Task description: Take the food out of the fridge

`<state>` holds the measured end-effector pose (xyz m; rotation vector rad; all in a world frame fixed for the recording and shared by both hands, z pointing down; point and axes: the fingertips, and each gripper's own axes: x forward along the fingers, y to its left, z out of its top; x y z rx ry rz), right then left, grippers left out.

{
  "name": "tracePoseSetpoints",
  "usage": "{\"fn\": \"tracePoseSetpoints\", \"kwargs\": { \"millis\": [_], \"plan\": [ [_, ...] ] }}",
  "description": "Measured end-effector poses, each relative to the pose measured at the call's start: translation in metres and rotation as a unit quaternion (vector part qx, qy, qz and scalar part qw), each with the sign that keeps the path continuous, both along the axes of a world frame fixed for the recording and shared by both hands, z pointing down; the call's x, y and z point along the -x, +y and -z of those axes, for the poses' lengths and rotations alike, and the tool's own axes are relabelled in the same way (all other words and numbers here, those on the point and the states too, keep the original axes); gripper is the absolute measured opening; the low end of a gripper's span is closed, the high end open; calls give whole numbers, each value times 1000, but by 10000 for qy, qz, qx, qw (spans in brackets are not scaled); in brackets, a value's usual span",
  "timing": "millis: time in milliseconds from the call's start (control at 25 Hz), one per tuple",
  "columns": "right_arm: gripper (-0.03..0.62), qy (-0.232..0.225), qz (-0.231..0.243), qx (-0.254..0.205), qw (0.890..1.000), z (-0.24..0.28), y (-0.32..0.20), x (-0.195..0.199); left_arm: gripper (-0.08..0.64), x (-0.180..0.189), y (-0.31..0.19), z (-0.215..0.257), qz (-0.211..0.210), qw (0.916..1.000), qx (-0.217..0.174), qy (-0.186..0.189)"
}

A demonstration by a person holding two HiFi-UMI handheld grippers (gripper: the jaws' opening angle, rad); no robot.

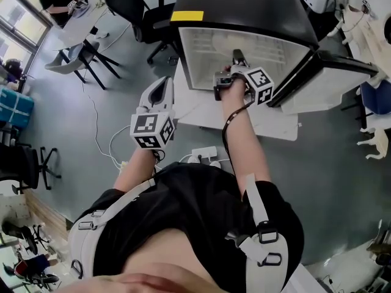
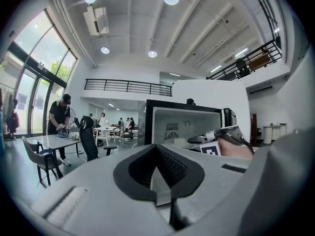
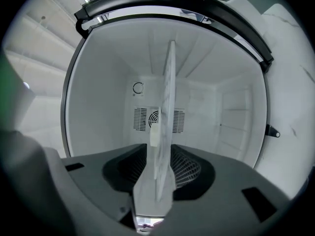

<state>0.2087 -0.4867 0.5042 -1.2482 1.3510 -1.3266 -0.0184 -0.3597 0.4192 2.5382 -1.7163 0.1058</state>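
1. Plainly, one fridge point(image 1: 244, 5) stands on a white tabletop point(image 1: 275, 124). Its single door point(image 1: 330, 81) is swung open to the right, and one yellow label point(image 1: 186, 16) sits on its black top.
2. Two tools are in view, each with one marker cube.
3. The right tool point(image 3: 160, 151) reaches into the mouth of the fridge. Its jaws are drawn close together on one thin pale sheet point(image 3: 167, 92), seen edge-on and upright. What the sheet is cannot be told.
4. Behind the sheet, one fan vent point(image 3: 142, 118) shows on the white back wall of the fridge.
5. The left tool point(image 2: 156, 149) is held in front of the fridge and well apart from it. Its jaws are closed tip to tip and hold nothing.
6. No food can be made out in any view.
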Motion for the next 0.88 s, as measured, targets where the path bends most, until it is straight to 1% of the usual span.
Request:
{"fn": "tracePoseSetpoints", "kwargs": {
  "millis": [160, 200, 240, 320, 560, 880],
  "plan": [
    [129, -138, 58, 69, 9999, -4, -2, 1, 2, 3, 0, -3, 20, 10000, 43, -2],
    [100, -160, 75, 76, 9998, -4, -1, 2, 2, 3, 0, -3, 13, 10000, 49, -4],
    [56, -173, 88, 73, 9998, -4, 0, 2, 2, 3, 1, -4, 5, 10000, 53, -6],
    [34, -216, 111, 41, 9997, -3, 1, 2, 2, 3, 1, -4, -12, 10000, 53, -2],
    [29, -311, 169, -71, 9993, -3, 3, 1, 2, 1, 0, -5, -70, 10000, 60, 25],
    [29, -316, 353, -283, 9985, 2, 13, -2, 2, -7, -3, -8, -205, 9997, 80, 84]
  ]
}}
